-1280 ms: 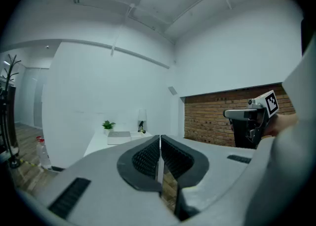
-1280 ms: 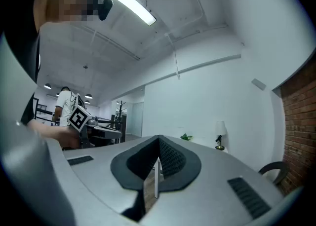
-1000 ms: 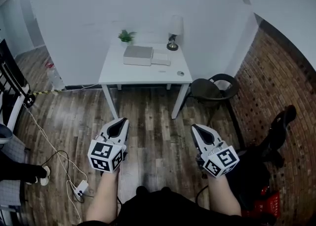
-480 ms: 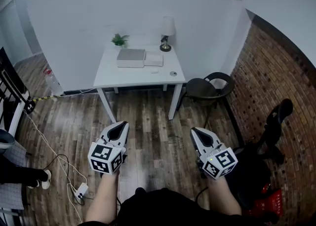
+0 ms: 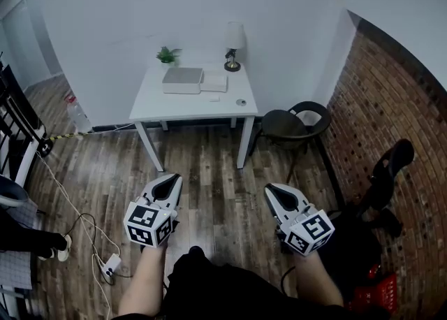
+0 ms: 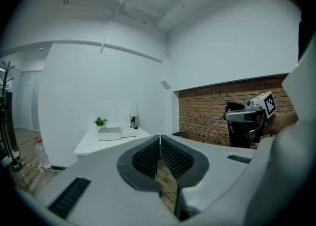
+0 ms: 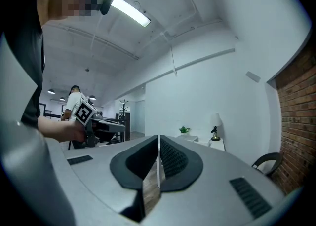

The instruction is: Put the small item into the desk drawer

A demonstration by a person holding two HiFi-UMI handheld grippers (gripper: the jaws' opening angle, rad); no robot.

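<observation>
Both my tongs are clenched on nothing. The left tongs and the right tongs point forward over the wooden floor, well short of the tabletop. The small item, a little round thing as far as I can tell, lies ahead near the tabletop's front right corner. That puts it more in line with my right tongs, so I judge them the nearer. The gap must be closed first.
</observation>
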